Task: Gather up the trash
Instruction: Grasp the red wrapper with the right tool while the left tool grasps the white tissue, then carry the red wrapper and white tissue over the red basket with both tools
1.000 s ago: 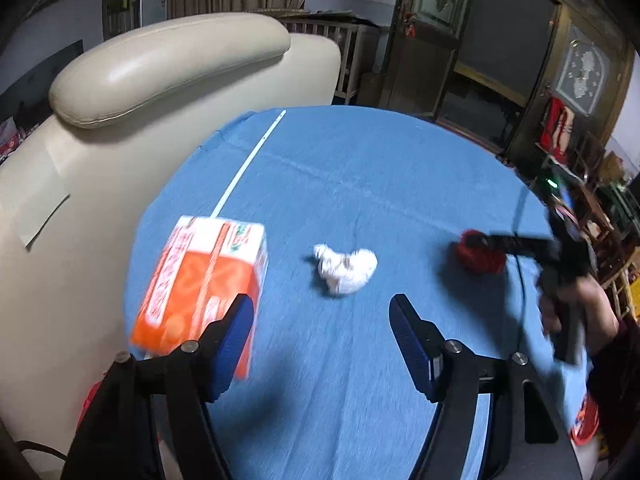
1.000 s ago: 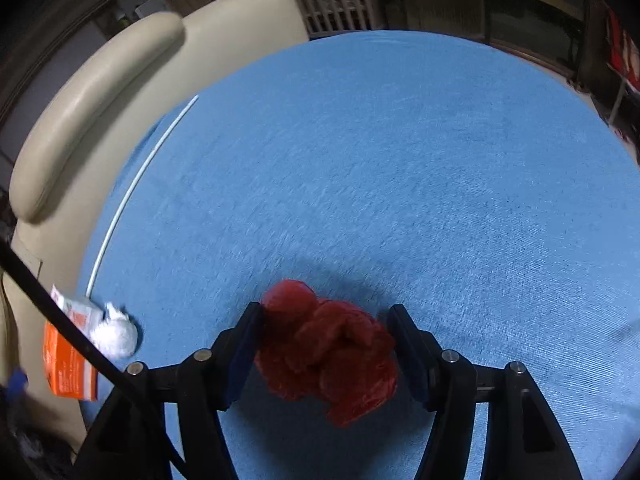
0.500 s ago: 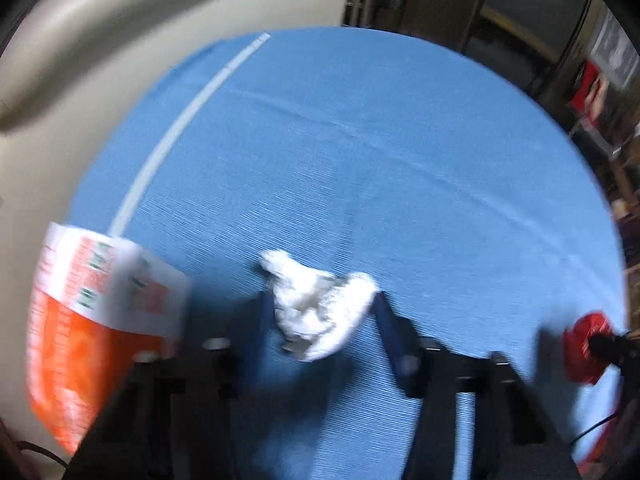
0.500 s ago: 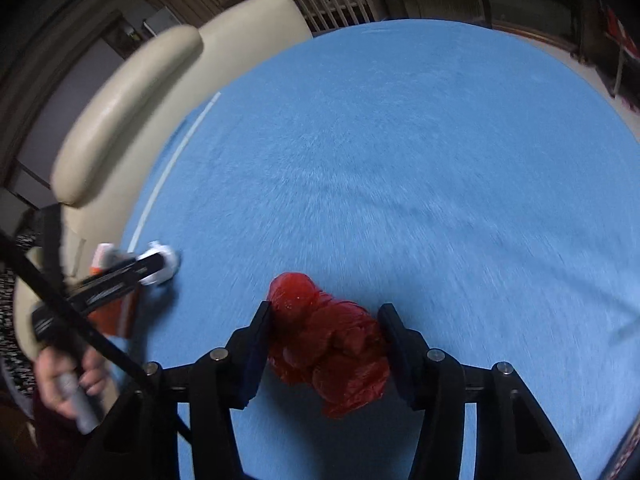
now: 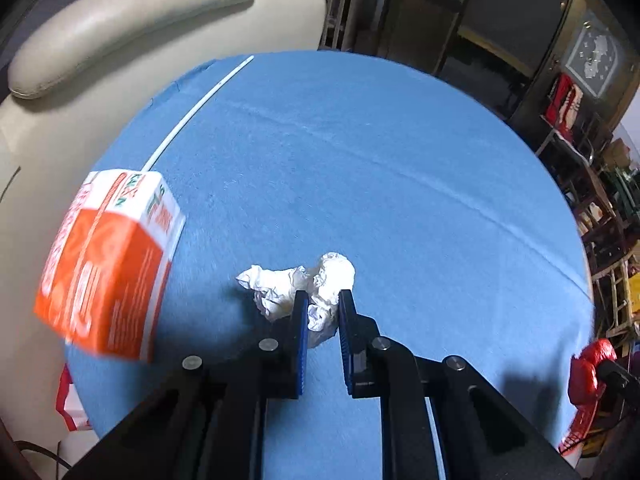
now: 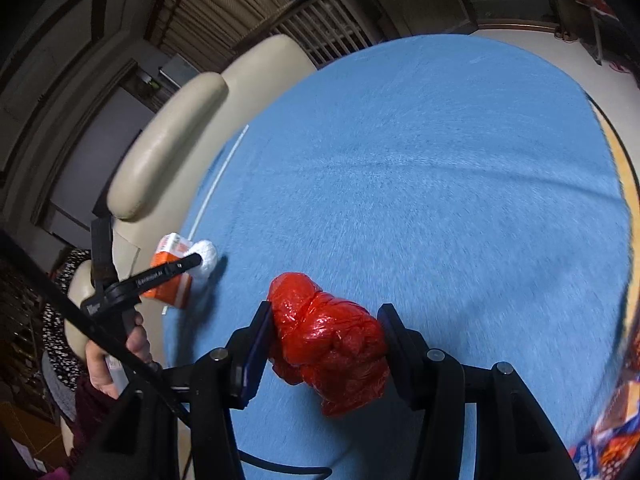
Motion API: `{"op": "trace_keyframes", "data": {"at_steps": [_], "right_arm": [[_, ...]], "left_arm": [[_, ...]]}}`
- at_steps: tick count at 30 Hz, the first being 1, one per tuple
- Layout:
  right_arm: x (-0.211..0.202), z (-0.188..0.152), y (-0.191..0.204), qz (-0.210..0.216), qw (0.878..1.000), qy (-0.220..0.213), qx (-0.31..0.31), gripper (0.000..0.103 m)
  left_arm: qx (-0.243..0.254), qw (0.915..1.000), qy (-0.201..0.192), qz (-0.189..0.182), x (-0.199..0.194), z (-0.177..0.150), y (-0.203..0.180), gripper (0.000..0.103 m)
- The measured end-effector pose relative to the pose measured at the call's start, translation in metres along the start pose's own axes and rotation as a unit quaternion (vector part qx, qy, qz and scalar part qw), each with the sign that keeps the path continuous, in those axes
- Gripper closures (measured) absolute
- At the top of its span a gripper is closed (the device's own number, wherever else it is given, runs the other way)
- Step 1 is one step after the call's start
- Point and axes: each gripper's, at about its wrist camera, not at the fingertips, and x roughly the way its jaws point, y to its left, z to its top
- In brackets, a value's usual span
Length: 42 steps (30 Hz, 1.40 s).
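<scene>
Lower centre of the left wrist view: left gripper [image 5: 323, 312] clamped on crumpled white tissue [image 5: 304, 288] lying on the blue tabletop [image 5: 400, 184]. Right gripper [image 6: 324, 340] grips the red plastic wad [image 6: 328, 340]. Step: pickup. Next, likely: lift the tissue clear, carry both to a bin.

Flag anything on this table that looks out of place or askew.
The orange carton overhangs the blue table's edge by the armchair. The other litter is already gripped: white tissue in the left gripper, red bag in the right gripper.
</scene>
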Motion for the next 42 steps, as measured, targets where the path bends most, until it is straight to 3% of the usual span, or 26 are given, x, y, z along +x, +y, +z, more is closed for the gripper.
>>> {"op": "trace_keyframes", "data": {"at_steps": [9,17,27,42], "right_arm": [[-0.078,-0.028,-0.011,0.007,0.998,-0.07,0.008,0.048],[-0.133,-0.05,-0.025,0.017,0.993,-0.116,0.027,0.048],[-0.195,-0.072,-0.045,0.018,0.984,-0.169,0.049,0.048],[-0.251,-0.093,-0.079,0.016,0.974,-0.21,0.079,0.048]], "left_arm": [[0.052,0.9949,-0.085,-0.016,-0.104,-0.05,-0.081,0.088],[0.099,0.9855,-0.138,-0.009,-0.159,-0.078,-0.146,0.088],[0.177,0.9685,-0.176,-0.007,-0.189,-0.103,-0.216,0.088],[0.235,0.9512,-0.2,-0.01,-0.204,-0.118,-0.269,0.088]]}}
